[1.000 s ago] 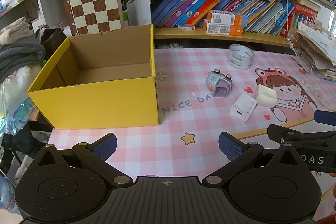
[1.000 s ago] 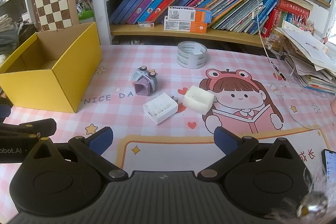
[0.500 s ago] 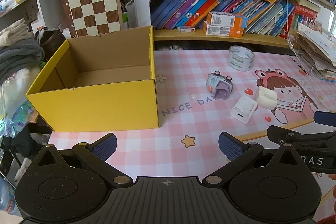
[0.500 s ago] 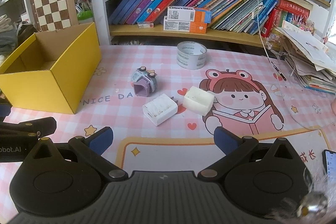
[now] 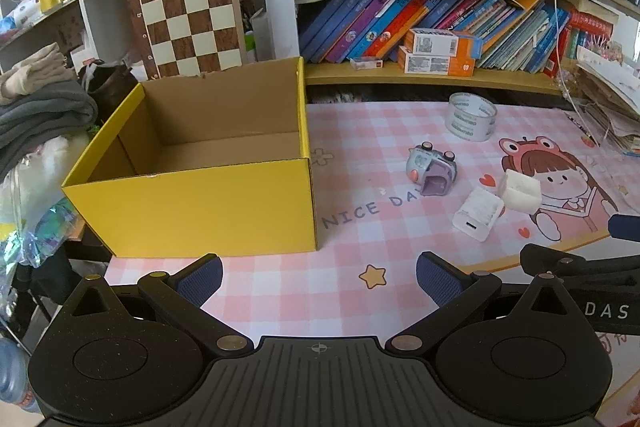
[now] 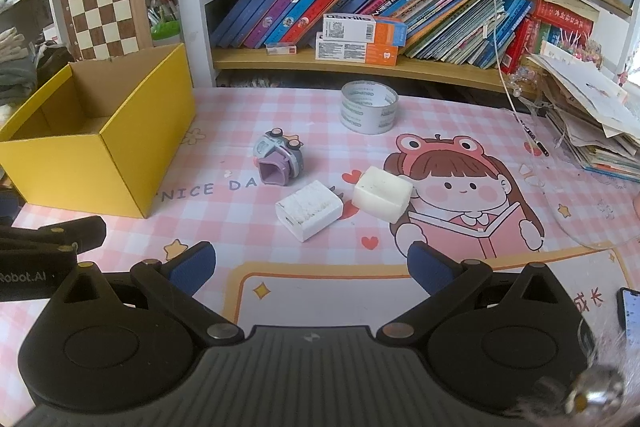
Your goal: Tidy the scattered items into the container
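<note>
A pink checked mat [image 6: 224, 227] covers the surface. On it sit an open yellow cardboard box [image 6: 80, 171] at the left, a roll of clear tape [image 6: 369, 107] toward the back, a small purple toy camera [image 6: 278, 159], a white charger [image 6: 309, 210] and a white block [image 6: 383, 194] just beside it.

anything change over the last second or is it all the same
Hardly anything. The left gripper drifted slightly, so the yellow box sits a touch lower in its view. Nothing was grasped or released: both the left and right gripper are open and empty. The tape roll, toy camera, charger and white block lie where they were.
</note>
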`<state>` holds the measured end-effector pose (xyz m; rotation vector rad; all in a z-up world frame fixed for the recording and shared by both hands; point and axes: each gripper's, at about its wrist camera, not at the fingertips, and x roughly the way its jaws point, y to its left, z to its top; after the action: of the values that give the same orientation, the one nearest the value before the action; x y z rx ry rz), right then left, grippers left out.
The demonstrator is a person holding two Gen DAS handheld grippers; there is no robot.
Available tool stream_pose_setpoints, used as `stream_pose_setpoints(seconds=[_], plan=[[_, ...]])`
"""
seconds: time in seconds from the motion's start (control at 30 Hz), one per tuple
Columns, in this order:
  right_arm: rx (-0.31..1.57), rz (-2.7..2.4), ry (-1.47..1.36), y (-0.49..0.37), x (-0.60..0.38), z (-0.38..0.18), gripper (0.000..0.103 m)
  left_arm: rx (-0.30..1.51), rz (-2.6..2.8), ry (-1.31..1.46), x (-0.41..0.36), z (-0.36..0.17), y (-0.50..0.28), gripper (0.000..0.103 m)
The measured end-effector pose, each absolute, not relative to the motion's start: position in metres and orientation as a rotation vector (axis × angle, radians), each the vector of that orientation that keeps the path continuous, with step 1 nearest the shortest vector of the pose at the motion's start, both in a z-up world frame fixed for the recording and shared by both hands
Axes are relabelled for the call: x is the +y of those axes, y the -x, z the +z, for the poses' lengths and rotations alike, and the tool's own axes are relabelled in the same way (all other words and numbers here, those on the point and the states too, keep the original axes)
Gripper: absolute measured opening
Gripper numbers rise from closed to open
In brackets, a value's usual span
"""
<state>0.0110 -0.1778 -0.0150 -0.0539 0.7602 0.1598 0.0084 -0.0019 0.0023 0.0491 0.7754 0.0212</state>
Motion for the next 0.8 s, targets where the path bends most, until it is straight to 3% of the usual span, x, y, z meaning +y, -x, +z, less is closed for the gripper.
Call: stream_pose_setpoints(seconds=[0.8], plan=[[0.743, 0.176, 0.039, -0.012, -0.1825, -0.0158, 0.103, 0.805, 0.018, -0.017, -0.0018, -0.0023, -0.0125, 0.103]])
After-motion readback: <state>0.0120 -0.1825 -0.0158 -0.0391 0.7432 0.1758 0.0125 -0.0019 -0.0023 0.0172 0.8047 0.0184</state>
